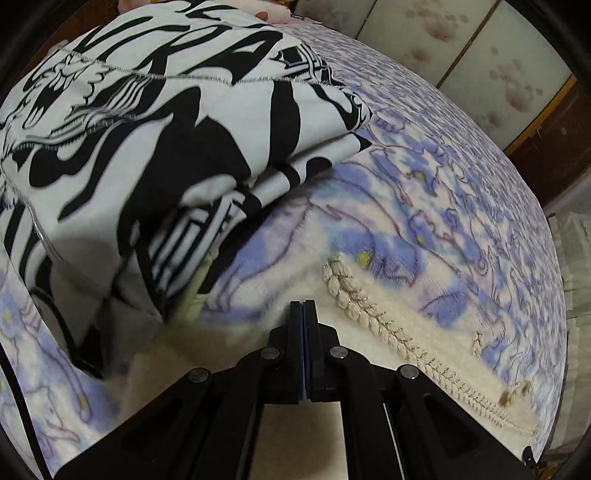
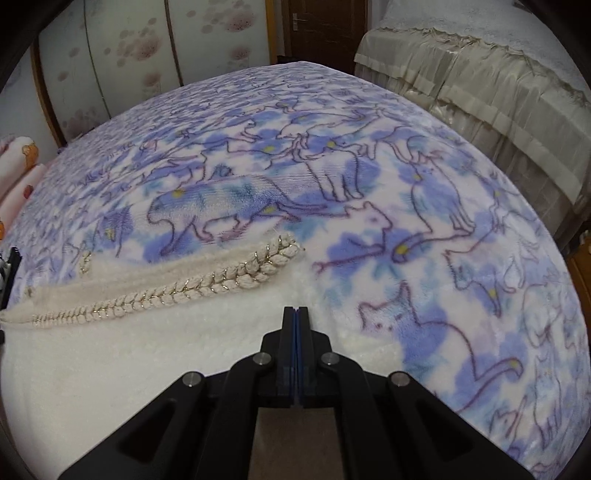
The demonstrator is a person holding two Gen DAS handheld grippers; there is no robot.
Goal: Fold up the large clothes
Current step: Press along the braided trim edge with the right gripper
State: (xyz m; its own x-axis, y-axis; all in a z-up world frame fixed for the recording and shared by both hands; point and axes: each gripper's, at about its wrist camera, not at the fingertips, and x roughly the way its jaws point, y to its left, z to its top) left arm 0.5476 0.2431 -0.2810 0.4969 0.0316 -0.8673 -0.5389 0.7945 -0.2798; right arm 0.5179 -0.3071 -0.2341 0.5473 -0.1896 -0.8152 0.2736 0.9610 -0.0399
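Note:
A cream fuzzy garment with a braided, gold-flecked trim lies flat on the bed. My left gripper hovers over it, shut, with its blue pads pressed together and no cloth showing between them. Beside it at the upper left lies a folded black-and-white printed garment. In the right wrist view the same cream garment and its trim spread to the left. My right gripper is shut over the garment's right edge, and nothing shows between its pads.
A fleece blanket printed with blue and purple cats covers the bed. A second bed with a beige skirt stands at the right. Flower-patterned sliding doors and a brown door stand behind. Pink bedding lies at the far left.

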